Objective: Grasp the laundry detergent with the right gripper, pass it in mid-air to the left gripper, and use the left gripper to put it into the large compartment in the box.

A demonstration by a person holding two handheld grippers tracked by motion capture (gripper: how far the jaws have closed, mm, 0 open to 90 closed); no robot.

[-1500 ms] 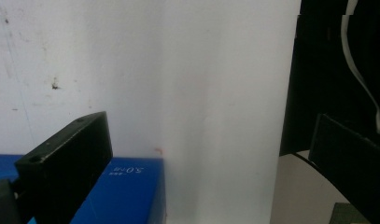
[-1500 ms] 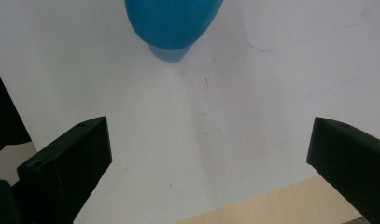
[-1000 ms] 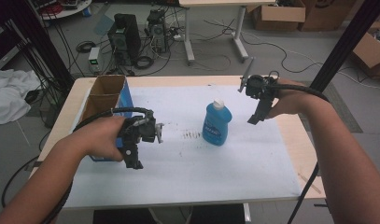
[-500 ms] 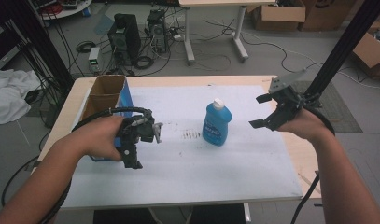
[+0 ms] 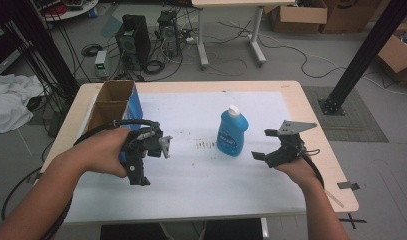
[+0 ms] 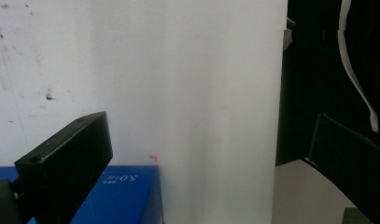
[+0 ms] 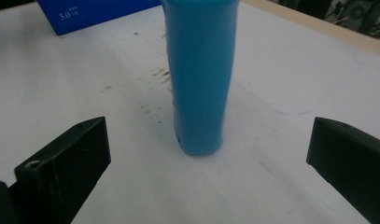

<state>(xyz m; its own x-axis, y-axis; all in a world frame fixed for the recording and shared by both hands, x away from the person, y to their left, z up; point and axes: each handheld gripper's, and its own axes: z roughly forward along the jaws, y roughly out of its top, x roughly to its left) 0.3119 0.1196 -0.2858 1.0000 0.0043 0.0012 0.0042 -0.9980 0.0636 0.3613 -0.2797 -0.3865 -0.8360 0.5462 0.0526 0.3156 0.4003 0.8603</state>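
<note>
Blue bottle (image 5: 232,134): stands upright, white cap on, near the middle of the table (image 5: 311,117) on the white sheet (image 5: 201,180). A patch of dark specks on the sheet lies just to its left in the high view.

Right gripper (image 5: 271,145): near the bottle on its right side, not touching. Jaws spread wide and holding nothing; in the right gripper view the bottle (image 7: 200,79) sits squarely between them but farther off, so they are lined up and not yet around it.

Left gripper (image 5: 137,172): well apart from the bottle, over the left part of the sheet, pointing down, just beside the blue cardboard box (image 5: 122,107), which is open at the top. Its jaws are wide apart and hold nothing.

Progress (judgement): approach to the bottle looks nearly finished. Grasp not made, bottle not lifted. Left to do: advance the right gripper until the jaws flank the body, close, lift. Where the bottle is to go I cannot tell; the open box is a plausible place.
</note>
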